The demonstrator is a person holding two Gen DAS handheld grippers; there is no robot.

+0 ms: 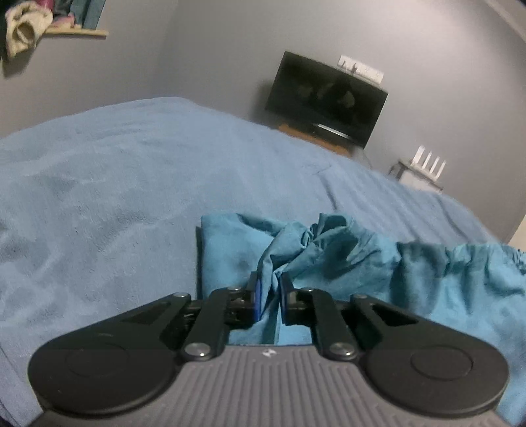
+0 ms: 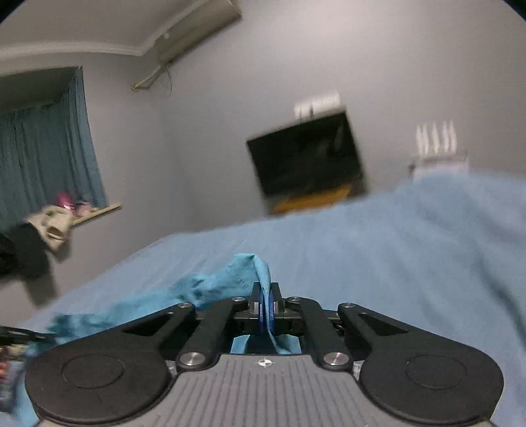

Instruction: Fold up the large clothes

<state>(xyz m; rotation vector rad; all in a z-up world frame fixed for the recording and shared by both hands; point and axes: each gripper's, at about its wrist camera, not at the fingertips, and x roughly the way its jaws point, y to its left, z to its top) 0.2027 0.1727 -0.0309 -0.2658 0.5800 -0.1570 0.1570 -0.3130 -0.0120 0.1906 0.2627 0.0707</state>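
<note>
A teal garment [image 1: 361,259] with a gathered elastic waistband lies crumpled on the blue bed cover [image 1: 115,184]. My left gripper [image 1: 270,285] is shut on a bunched fold of it near its left end, and cloth fills the narrow gap between the blue pads. In the right wrist view my right gripper [image 2: 266,295] is shut tight on another part of the garment [image 2: 210,285], which trails away to the left and hangs below the jaws. The bed cover [image 2: 378,262] spreads ahead of it.
A dark TV [image 1: 325,98] on a wooden stand stands against the grey wall beyond the bed, with a white router [image 1: 427,164] to its right. A shelf with clothes [image 1: 29,23] is at the upper left. A teal curtain [image 2: 42,157] hangs left.
</note>
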